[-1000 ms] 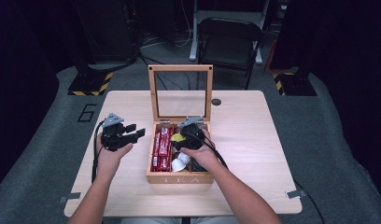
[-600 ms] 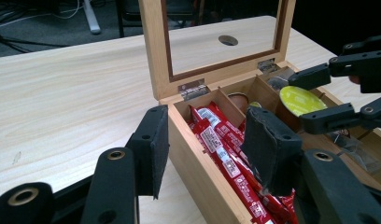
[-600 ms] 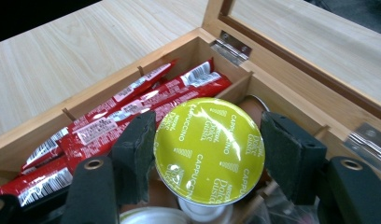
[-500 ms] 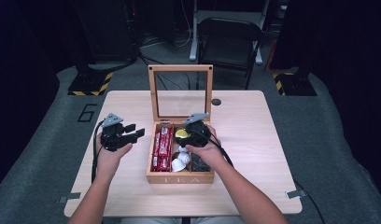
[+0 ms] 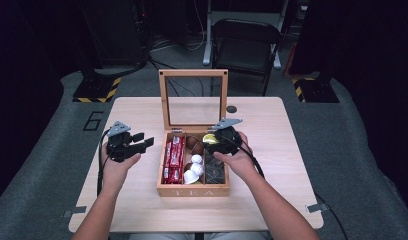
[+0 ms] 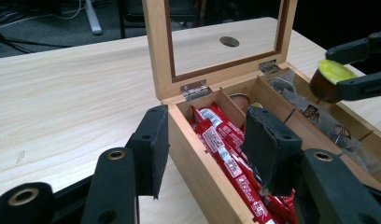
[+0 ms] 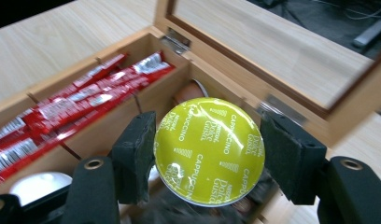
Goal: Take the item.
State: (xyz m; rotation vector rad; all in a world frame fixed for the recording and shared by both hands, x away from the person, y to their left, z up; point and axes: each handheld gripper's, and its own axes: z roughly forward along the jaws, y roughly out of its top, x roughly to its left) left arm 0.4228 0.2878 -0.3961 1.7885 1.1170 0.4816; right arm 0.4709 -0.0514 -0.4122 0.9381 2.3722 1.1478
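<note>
Right gripper (image 7: 205, 154) had its fingers (image 7: 135, 156) clamped on the yellow-lidded capsule (image 7: 209, 151), lid toward its camera, held above the back end of the wooden tea box (image 5: 193, 190), between the middle and right-hand compartments. Left gripper (image 6: 205, 149) sat at the box's left front corner, fingers (image 6: 268, 149) apart and gripping nothing: one finger outside the left wall over the bench (image 5: 137, 210), the other over the red sachets (image 5: 173, 159) in the left compartment. White capsules (image 5: 193, 170) lay in the middle compartment, and the box's glass lid (image 5: 193, 98) stood upright at the back.
</note>
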